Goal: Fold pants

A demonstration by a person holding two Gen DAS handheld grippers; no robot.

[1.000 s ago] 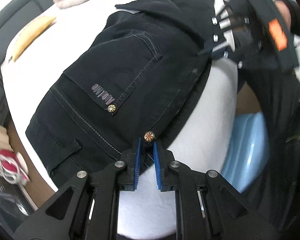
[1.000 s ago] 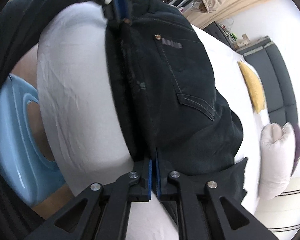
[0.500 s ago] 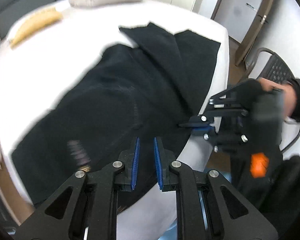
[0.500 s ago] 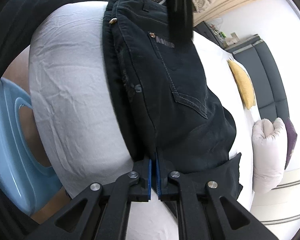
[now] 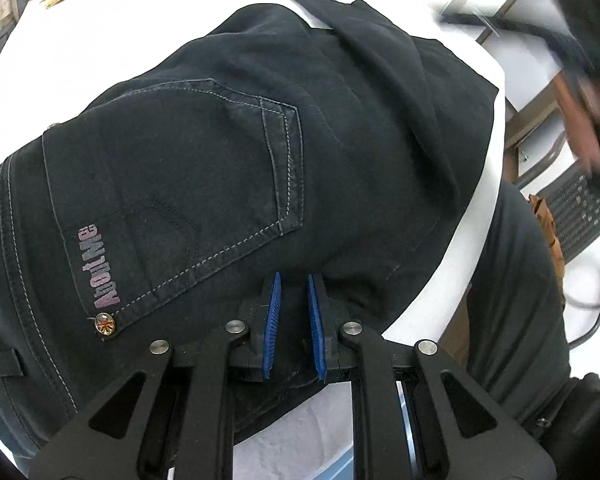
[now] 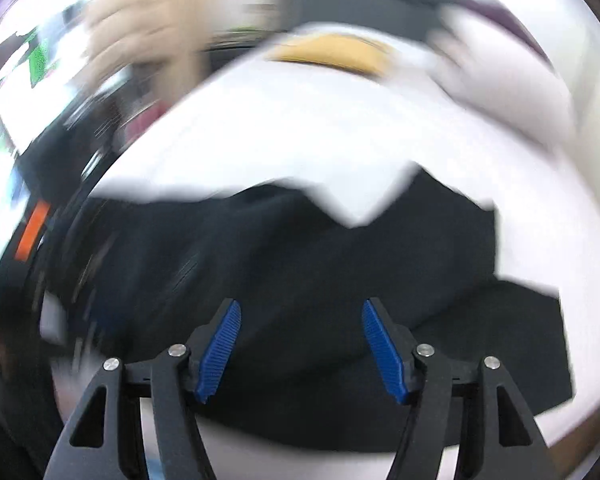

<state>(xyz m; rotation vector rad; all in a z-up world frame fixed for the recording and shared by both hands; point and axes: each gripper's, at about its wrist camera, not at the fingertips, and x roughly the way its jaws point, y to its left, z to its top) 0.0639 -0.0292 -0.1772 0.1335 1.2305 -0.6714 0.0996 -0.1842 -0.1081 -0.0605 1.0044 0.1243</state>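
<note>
Black pants (image 5: pixel 228 168) on white table (image 5: pixel 100 40), yellow cushion (image 6: pixel 332 54) beyond.

a: how is the light in the left wrist view?
b: bright, even and soft. the black pants (image 5: pixel 228 152) keep crisp stitching in the middle, while the white surface (image 5: pixel 100 36) is nearly blown out. the upper right corner smears with motion blur.
a: and the right wrist view?
b: heavily motion-blurred. only the right gripper (image 6: pixel 300 344) is sharp; the yellow cushion (image 6: pixel 332 54) is a streak. both views bulge, fisheye style, with dark rounded corners.
</note>
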